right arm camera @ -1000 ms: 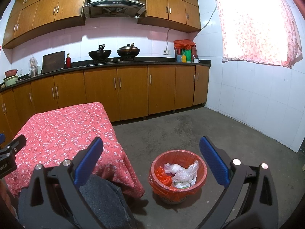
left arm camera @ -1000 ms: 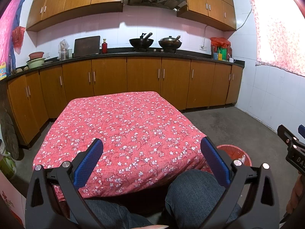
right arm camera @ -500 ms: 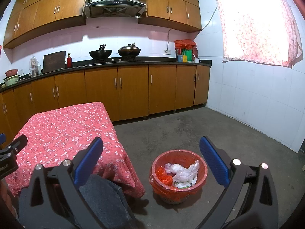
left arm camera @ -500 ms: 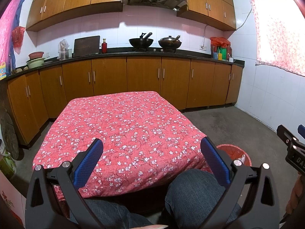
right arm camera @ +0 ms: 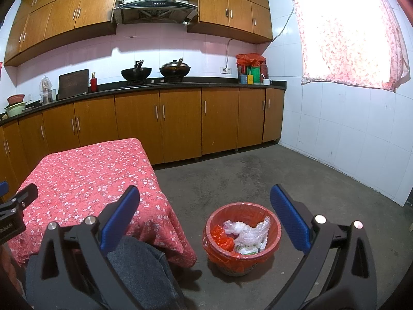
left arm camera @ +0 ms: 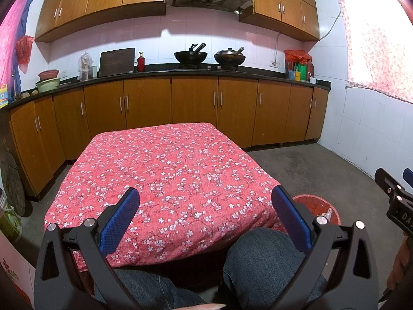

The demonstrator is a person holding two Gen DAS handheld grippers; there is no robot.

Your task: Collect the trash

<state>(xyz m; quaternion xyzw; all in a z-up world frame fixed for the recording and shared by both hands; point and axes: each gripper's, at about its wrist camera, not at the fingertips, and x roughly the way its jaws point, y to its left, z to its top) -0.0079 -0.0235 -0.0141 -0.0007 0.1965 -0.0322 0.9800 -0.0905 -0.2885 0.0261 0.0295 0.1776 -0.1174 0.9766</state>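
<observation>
A red waste basket lined with a red bag stands on the floor right of the table. It holds crumpled clear plastic, a red wrapper and a white packet. Its rim also shows in the left wrist view. My right gripper is open and empty, held above the floor just left of the basket. My left gripper is open and empty over the near edge of the table with the red floral cloth. No trash shows on the cloth.
My knees in jeans sit under the near table edge. Wooden base cabinets with a dark counter run along the back wall, with two woks on the stove. White tiled wall and curtained window are at the right.
</observation>
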